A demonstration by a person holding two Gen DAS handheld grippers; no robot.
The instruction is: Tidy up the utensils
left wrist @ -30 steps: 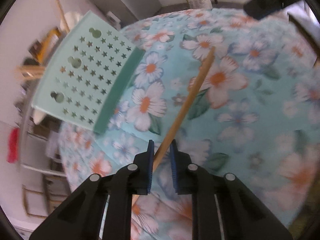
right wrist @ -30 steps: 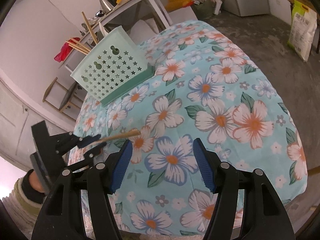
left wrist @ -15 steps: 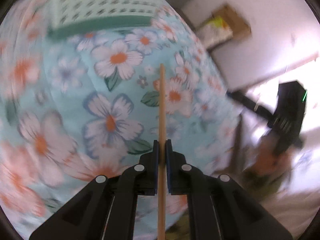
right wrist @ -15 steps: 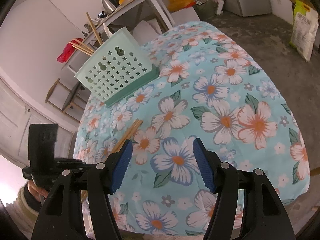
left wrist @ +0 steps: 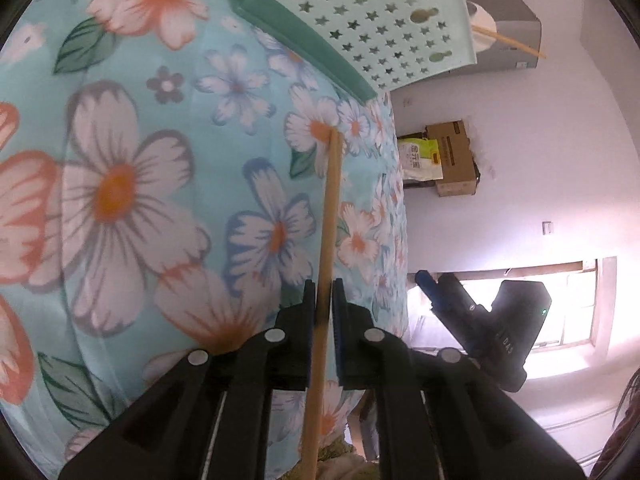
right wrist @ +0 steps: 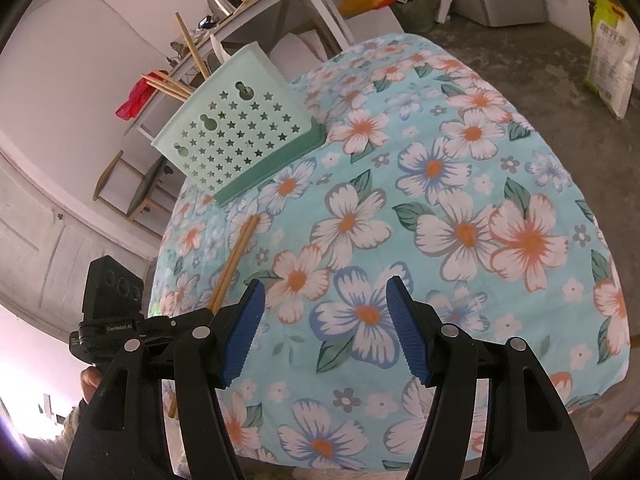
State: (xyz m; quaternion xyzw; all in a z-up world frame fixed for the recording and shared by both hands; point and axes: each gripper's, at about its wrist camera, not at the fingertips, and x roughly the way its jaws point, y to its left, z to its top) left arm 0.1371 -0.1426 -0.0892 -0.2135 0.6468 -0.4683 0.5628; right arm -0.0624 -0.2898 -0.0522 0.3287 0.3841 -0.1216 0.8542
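While the left gripper (left wrist: 323,304) is clamped on a wooden chopstick (left wrist: 329,216), the step in hand looks like carrying it to the mint star-punched utensil basket (left wrist: 384,16). Stick runs forward between the pads, its far tip over the floral tablecloth (left wrist: 120,184) just short of the basket's dark green base. In the right wrist view it reads as two sticks side by side (right wrist: 236,256), so possibly a pair; can't confirm from the left view.

Right gripper (right wrist: 324,328) stands wide open with nothing between its jaws, hovering over the cloth, well apart from the basket.

Next move, my read: lift the tip above the basket rim, tilt the stick upright, lower it in beside the chopsticks (right wrist: 172,86) already poking out, then release.

Hard to see: basket interior and any compartments are hidden behind its wall. The stick's rear end is cut off at the frame bottom. Left-view cloth is motion-blurred, basket top cropped.
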